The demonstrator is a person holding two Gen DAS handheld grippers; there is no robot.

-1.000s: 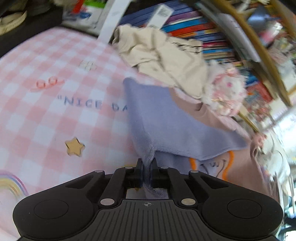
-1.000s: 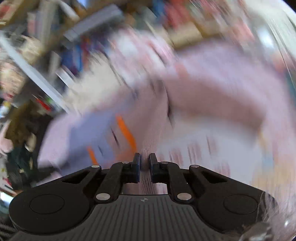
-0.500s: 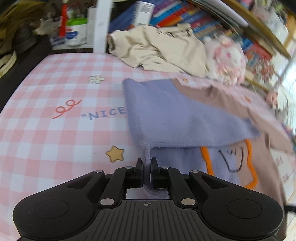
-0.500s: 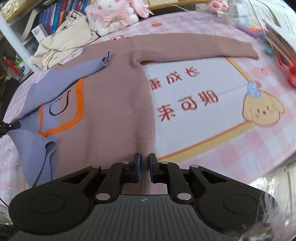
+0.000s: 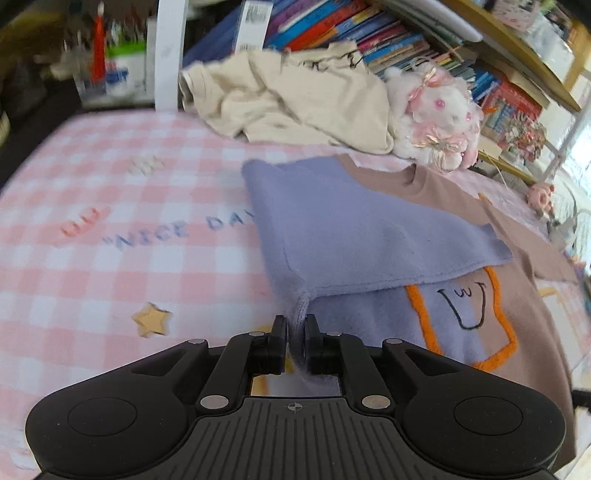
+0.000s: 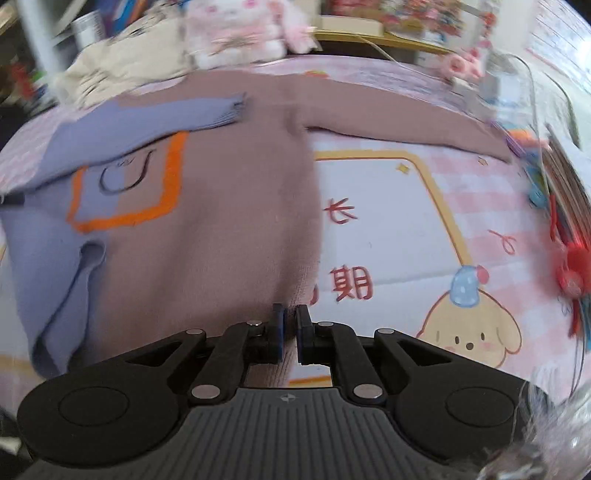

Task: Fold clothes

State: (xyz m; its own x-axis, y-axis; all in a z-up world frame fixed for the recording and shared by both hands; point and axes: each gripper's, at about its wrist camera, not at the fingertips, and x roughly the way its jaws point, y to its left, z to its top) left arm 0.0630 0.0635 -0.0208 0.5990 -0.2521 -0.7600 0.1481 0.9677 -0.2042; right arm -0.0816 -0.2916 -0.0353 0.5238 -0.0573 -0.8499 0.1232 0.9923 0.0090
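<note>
A pink and white checked sheet [image 5: 110,266] printed with cartoon pictures and lettering covers the surface and fills most of both views. Whether it lies on a bed or a bench cannot be told.

Spread flat on it is a knitted sweater [image 6: 236,206], mauve-brown on one half and lilac on the other, with an orange-outlined square on the chest. Its lilac sleeve [image 5: 354,229] is folded across the body, the cuff resting on the brown part. Its brown sleeve [image 6: 406,125] stretches straight out to the side over the sheet.

Behind the sweater, at the far edge of the sheet, lies a crumpled cream garment [image 5: 295,99]. Just beside that sits a white and pink plush toy [image 5: 439,114]. Shelves of books [image 5: 354,33] rise behind them.

The left tool [image 5: 294,328] is at the lilac bottom corner of the sweater. Its jaws are opening, with a bunched fold of lilac knit between them.

The right tool [image 6: 287,317] is pressed together on the brown bottom hem of the sweater, near its side edge.
</note>
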